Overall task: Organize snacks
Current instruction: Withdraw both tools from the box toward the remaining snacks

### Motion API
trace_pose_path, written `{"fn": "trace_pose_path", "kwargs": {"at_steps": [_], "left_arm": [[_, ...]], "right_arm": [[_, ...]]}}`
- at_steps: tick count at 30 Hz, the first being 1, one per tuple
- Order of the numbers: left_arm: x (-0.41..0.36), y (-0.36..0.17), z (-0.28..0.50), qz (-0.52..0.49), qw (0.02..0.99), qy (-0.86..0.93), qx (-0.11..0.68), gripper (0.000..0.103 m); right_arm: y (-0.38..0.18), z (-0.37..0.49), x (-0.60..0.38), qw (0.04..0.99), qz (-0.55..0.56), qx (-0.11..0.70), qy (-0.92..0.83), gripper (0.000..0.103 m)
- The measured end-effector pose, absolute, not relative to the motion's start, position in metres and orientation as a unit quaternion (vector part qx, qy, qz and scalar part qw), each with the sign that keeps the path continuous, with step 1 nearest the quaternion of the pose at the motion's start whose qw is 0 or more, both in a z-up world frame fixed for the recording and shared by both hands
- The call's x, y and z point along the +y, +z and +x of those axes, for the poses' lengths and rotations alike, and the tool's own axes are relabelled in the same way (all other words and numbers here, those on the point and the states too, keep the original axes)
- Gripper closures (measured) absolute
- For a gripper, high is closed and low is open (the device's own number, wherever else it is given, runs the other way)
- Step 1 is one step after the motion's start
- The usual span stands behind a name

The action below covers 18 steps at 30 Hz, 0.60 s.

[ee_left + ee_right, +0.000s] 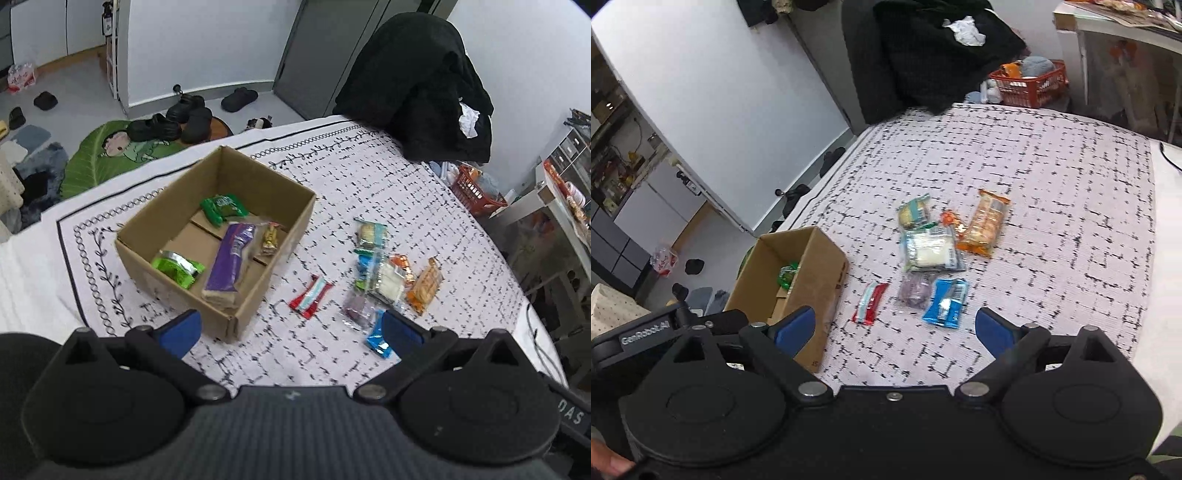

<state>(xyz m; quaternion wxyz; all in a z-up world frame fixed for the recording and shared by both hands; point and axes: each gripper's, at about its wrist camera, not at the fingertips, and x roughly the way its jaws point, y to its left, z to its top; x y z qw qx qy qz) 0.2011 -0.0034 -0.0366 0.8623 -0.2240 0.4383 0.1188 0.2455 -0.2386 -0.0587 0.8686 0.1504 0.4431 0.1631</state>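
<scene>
A white tablecloth with black dashes covers the table. Toward its left edge sits an open brown cardboard box holding a long purple packet, two green packets and a small yellowish one. Loose snacks lie clustered mid-table, right of the box: an orange biscuit packet, a blue wrapper, a red-and-white bar. The left gripper and right gripper both hover spread wide, empty.
</scene>
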Motion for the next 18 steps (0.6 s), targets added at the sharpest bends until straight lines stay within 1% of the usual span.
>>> {"fn": "trace_pose_path", "kwargs": {"at_steps": [8,10,12,15,18], "left_arm": [[-0.013,-0.046,0.207,-0.235,0.859,0.113,0.441,0.0],[-0.018,-0.05,0.21,-0.232,0.859,0.107,0.443,0.0],[-0.023,-0.055,0.214,-0.231,0.86,0.1,0.445,0.001],[-0.032,-0.064,0.221,-0.226,0.86,0.089,0.45,0.002],[-0.039,-0.072,0.229,-0.215,0.861,0.085,0.452,0.003]], "right_arm": [[-0.07,0.249,-0.26,0.869,0.163,0.442,0.152,0.011],[-0.076,0.251,-0.265,0.864,0.174,0.446,0.152,0.014],[-0.084,0.255,-0.269,0.859,0.183,0.453,0.151,0.02],[-0.096,0.259,-0.273,0.851,0.195,0.463,0.152,0.032],[-0.107,0.264,-0.275,0.844,0.204,0.472,0.152,0.038]]}}
